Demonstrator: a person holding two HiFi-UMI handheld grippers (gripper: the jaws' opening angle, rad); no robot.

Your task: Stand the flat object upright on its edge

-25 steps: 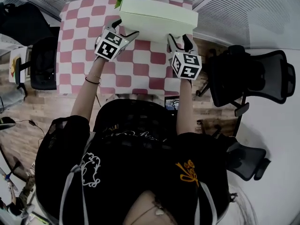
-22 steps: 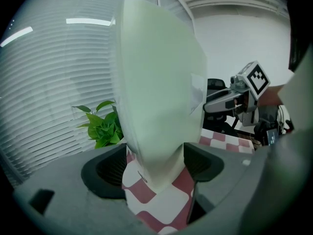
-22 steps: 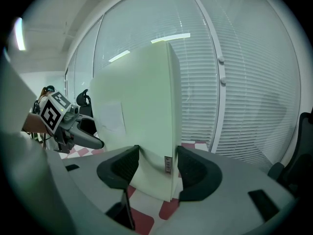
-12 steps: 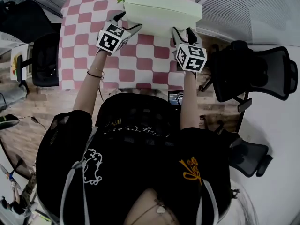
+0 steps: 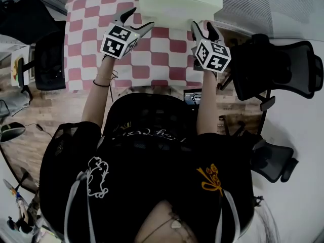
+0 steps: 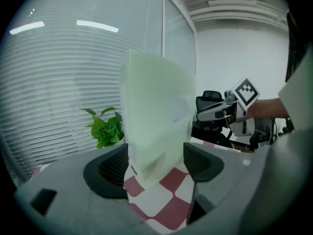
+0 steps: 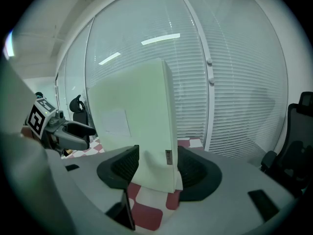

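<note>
Both claws are on it! The pale green flat box (image 5: 179, 4) sits up at twelve o'clock in the head view, over the far edge of the table's red-and-white checked cloth (image 5: 86, 44). It is clamped at both ends. The left gripper (image 5: 139, 20) reaches in from about eleven o'clock, and its own view shows the two dark pads pinching the box's lower left corner, one on each broad face. Over at one o'clock the right gripper (image 5: 203, 28) does the same job. Its pads are pressed onto the opposite end, with the box's narrow side and a small dark label sitting right between them. From either claw the box rises tall, broad faces close to vertical, leaning a touch in the left gripper view. Checked cloth shows directly beneath its lower edge, though whether that edge touches the cloth or hangs just above it, I can't tell. A leafy green plant (image 6: 105, 129) peeks out at nine o'clock of the box in the left gripper view, just beside it, with slatted window blinds (image 7: 230, 82) filling the background. A black office chair (image 5: 276, 70) stands off the table at three o'clock, well apart from the action.
</note>
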